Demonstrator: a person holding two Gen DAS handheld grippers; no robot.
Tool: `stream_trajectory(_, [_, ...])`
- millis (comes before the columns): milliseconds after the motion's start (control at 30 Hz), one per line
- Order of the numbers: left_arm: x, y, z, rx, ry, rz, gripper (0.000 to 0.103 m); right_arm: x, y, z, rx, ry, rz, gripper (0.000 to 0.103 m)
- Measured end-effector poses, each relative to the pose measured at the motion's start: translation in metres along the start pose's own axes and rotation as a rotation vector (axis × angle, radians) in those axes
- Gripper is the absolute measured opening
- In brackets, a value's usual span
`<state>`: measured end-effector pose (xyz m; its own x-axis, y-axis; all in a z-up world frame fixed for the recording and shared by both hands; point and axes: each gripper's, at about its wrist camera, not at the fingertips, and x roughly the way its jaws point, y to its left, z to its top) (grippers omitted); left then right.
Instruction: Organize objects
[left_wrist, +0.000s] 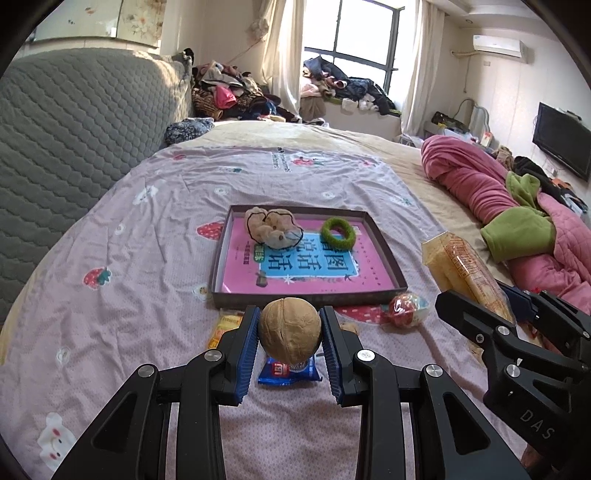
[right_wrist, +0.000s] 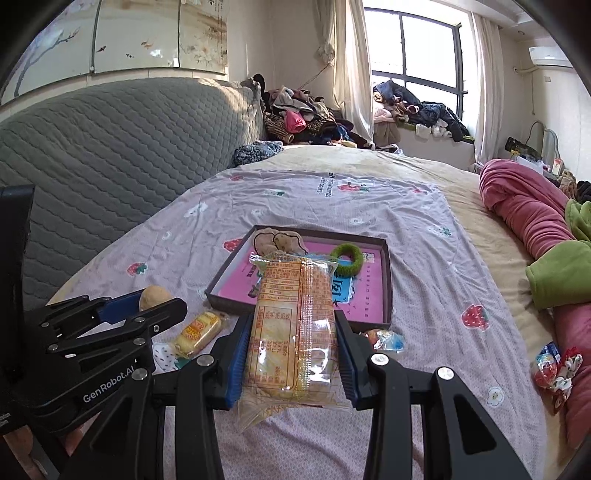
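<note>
Bedspread (left_wrist: 147, 258) below tan, seamed walnut (left_wrist: 290, 330)

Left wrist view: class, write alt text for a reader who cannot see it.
The left tongs grip a walnut above a floral bedsheet. Beyond it lies a shallow box holding a plush toy and a green ring.

The left tongs (left_wrist: 289, 332) tilt downward, both blue pads pressed against a walnut (left_wrist: 289, 330). Just to their right, the right tongs (right_wrist: 291, 354) angle down likewise, pads squeezing a clear-wrapped snack packet (right_wrist: 291, 325) that stands lengthwise between them.
</note>
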<state>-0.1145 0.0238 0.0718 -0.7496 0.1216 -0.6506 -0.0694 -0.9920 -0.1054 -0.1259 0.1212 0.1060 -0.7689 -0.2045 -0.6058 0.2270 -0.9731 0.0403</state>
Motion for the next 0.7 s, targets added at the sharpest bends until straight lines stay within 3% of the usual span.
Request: stream_trajectory(700, [0.003,0.008,0.034,0.026,-0.041,0.024,0.034,0.003,-0.006,0.027,-0.005,-0.025,-0.029,0.042])
